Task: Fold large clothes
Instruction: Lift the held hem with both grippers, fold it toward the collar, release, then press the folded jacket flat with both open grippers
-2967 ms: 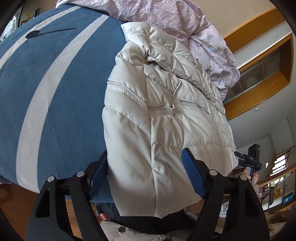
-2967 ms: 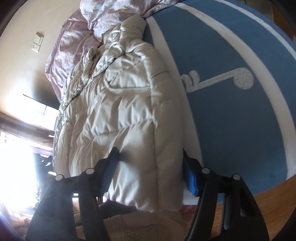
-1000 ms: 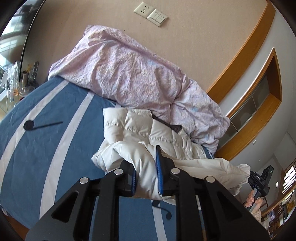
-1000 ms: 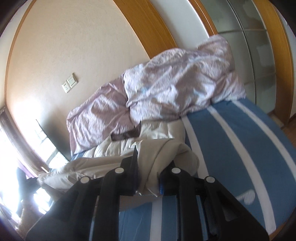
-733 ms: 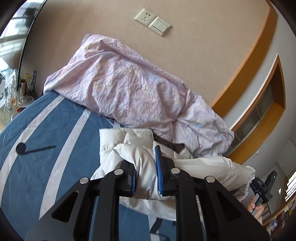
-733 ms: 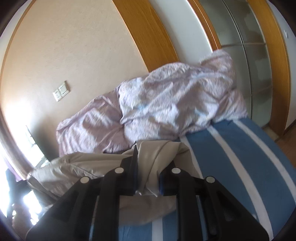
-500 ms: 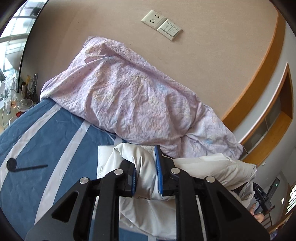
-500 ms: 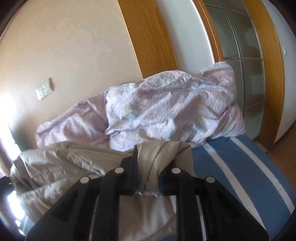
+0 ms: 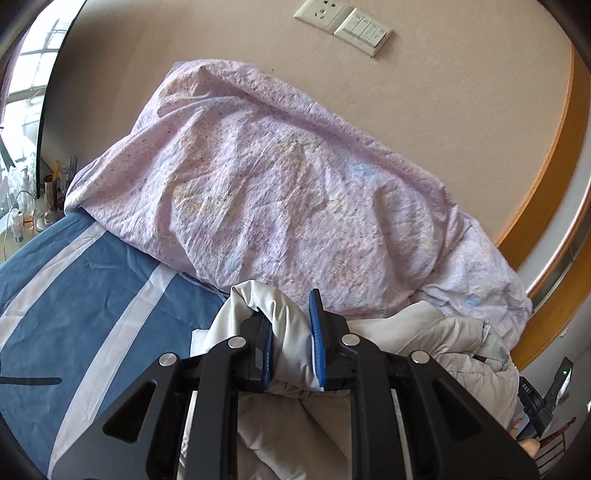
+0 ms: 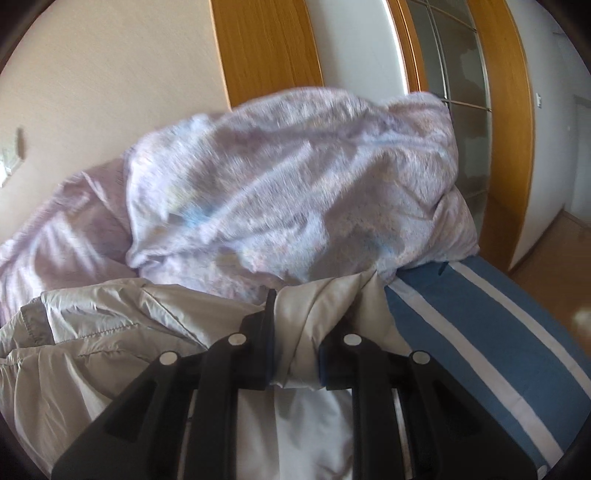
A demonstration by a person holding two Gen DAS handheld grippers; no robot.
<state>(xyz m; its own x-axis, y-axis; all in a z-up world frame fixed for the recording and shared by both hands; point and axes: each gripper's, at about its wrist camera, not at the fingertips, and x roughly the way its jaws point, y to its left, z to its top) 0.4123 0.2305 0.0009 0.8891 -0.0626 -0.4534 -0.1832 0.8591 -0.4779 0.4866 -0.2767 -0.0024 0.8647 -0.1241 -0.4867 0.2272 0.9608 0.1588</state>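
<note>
Both claws carry the jacket hem toward the head of the bed.

The left claw (image 9: 291,332) and right claw (image 10: 295,332) are each clamped on a bunch of the cream puffer jacket (image 9: 443,339), which trails behind them along the blue striped bed (image 9: 74,295); the lilac duvet (image 9: 277,184) lies just ahead. The jacket's collar end is hidden beneath the lifted layer.

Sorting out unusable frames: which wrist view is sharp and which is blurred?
Left wrist view: sharp, creases crisp on the lilac duvet and wall switches. Right wrist view: motion-smeared duvet; only the tongs stay crisp.
</note>
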